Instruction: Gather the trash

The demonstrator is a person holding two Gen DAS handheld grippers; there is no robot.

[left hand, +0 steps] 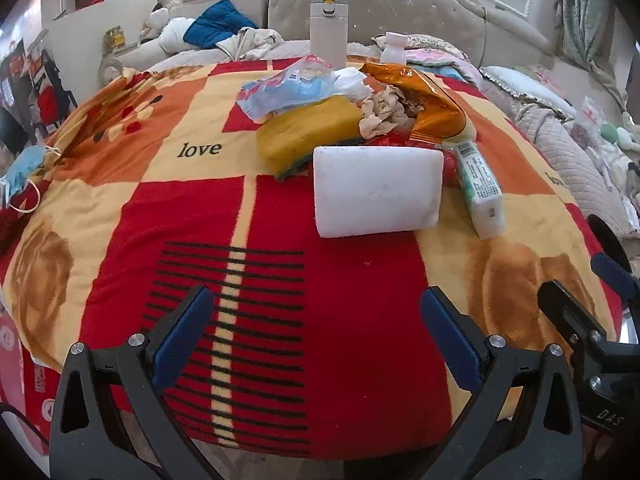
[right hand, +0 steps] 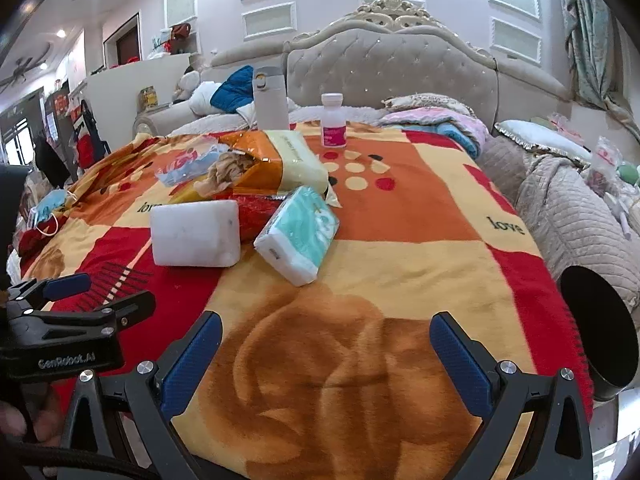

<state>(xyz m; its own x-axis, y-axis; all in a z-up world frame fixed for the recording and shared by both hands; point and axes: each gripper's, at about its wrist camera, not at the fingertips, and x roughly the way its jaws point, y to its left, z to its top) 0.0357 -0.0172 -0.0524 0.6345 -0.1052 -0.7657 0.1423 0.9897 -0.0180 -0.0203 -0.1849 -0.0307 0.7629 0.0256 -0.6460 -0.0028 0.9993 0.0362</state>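
Note:
A heap lies on the red, orange and yellow blanket: a white foam block, a yellow sponge, crumpled beige paper, an orange foil bag, a clear blue-and-red wrapper and a green tissue pack. From the right wrist the foam block, tissue pack, foil bag and crumpled paper show too. My left gripper hangs open over the blanket's near edge, short of the foam block. My right gripper is open and empty, nearer than the tissue pack.
A beige flask and a small white bottle stand at the blanket's far edge. A blue face mask lies at the left edge. A black cylinder sits at the right. Behind are a tufted headboard and piled bedding.

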